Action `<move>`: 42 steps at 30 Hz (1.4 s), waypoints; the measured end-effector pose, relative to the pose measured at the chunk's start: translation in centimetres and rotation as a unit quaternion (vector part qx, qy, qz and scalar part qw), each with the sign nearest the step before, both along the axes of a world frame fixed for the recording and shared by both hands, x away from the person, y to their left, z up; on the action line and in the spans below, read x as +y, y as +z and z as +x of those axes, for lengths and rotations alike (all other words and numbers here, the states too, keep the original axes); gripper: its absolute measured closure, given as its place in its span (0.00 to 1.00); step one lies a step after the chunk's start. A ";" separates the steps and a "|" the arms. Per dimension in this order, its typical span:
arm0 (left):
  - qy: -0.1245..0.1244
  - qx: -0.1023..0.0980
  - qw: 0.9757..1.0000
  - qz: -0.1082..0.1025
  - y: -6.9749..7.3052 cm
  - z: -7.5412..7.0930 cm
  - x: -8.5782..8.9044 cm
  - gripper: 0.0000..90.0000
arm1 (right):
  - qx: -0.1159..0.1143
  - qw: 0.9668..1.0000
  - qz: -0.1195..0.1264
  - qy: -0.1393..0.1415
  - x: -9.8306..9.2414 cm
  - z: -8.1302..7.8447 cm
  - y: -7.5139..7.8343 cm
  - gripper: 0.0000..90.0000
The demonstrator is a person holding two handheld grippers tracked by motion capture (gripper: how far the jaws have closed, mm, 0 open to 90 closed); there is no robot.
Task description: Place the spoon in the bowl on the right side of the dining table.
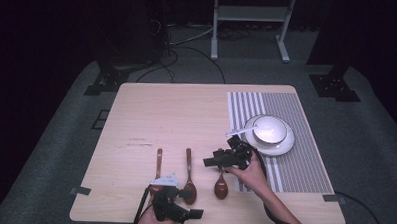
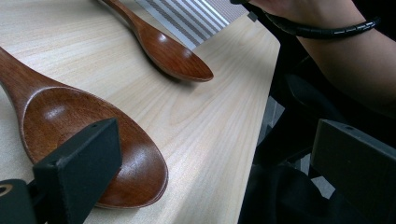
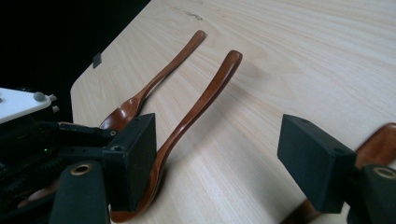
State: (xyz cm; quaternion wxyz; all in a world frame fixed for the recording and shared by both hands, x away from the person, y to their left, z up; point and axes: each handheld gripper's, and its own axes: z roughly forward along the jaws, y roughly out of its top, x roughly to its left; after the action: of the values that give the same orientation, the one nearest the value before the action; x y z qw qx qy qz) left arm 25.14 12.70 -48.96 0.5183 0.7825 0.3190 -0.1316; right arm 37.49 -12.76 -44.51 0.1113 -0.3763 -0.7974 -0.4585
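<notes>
While faint dark marks show on the pale wooden surface above the spoons, they are too small to read, and no brand or label is legible on any item.

Three brown wooden spoons lie side by side near the front edge, each with its long axis running front to back, handle toward the far side and bowl toward the person. The left spoon is partly covered at its bowl by the left tool, which is held at the front edge by the left hand; its jaws stand apart, one over the bowl of the middle spoon and the other out past the front edge, as the left gripper view shows. A white plate on top of this tool carries small marks that cannot be read.

The right spoon lies just beside the striped placemat. The right tool, held by the right hand, hangs above the right spoon's handle with its jaws apart, closed on nothing.

On the placemat sits a white saucer bearing a white bowl, with a white spoon resting in it, its handle pointing left.

Open room lies across the far and left parts of the surface.
</notes>
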 end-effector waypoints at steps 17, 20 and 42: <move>-0.003 -0.002 1.000 0.002 0.0 0.0 0.0 0.01 | 0.034 0.999 -0.006 0.026 4.6 2.0 -1.3 0.30; -0.002 -0.001 1.000 0.001 0.0 0.0 0.0 0.01 | 0.036 0.999 -0.009 0.025 4.9 2.2 -1.5 0.30; -0.004 -0.003 1.000 0.004 0.0 0.0 0.0 0.01 | 0.080 0.997 -0.013 -0.005 6.8 4.1 -3.2 0.68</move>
State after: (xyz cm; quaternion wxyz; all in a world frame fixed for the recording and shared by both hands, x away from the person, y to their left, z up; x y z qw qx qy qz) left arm 25.15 12.73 -48.93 0.5157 0.7863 0.3148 -0.1297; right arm 41.60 -5.93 -47.75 0.1671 -0.4175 -0.7899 -0.4168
